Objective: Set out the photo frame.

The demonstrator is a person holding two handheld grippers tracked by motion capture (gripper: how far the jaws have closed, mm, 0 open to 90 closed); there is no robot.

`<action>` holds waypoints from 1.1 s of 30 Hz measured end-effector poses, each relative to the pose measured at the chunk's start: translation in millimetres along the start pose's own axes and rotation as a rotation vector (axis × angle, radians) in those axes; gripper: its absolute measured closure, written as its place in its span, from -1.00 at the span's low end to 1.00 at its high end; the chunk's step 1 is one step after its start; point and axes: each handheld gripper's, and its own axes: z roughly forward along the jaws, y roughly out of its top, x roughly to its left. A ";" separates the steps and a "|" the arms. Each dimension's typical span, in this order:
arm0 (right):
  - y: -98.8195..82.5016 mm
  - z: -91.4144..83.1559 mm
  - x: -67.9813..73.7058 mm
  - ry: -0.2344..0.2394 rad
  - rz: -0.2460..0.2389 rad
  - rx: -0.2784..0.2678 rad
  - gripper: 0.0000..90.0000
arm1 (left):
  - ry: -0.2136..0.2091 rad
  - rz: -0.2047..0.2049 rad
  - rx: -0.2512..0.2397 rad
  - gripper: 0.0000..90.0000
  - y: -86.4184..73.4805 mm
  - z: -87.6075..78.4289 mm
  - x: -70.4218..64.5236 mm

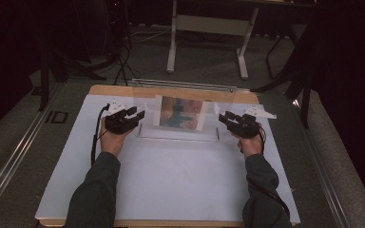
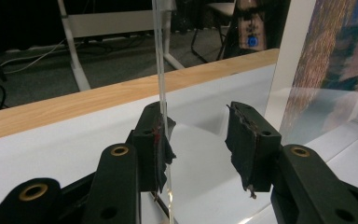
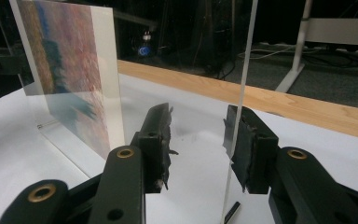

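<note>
White desk (image 1: pixel 171 180), clear acrylic frame (image 1: pixel 180 113) standing upright mid-desk. My left tool (image 1: pixel 134 114) and right tool (image 1: pixel 225 117) straddle its side edges. Jaws part-open, not clamped.

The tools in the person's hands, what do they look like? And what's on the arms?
Each tool, the left tool and the right tool, is black, with two chunky jaws, brass-coloured rings at the joints and ragged black pads. A pale three-cornered plate sits on top, and a black cable trails back. The person wears dark grey-green long sleeves.

Wooden table (image 1: pixel 180 90), white sheet (image 1: pixel 171 175) covering top; clear acrylic picture stand (image 1: pixel 178 135) standing on sheet.
</note>
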 end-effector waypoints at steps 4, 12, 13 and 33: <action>-2.8 -1.9 0.0 0.011 -0.014 -0.003 0.33 | -0.005 0.005 -0.005 0.28 -2.4 -1.1 -0.3; -9.0 -2.7 -1.1 0.021 -0.026 -0.006 0.30 | -0.024 -0.017 -0.026 0.16 -13.3 -0.9 4.5; -10.6 -2.2 -1.9 0.020 -0.027 0.001 0.27 | -0.034 -0.030 -0.028 0.14 -15.4 -0.5 6.4; -18.5 8.2 -0.2 0.047 -0.037 0.055 0.19 | -0.103 -0.045 0.031 0.07 -19.2 9.9 7.1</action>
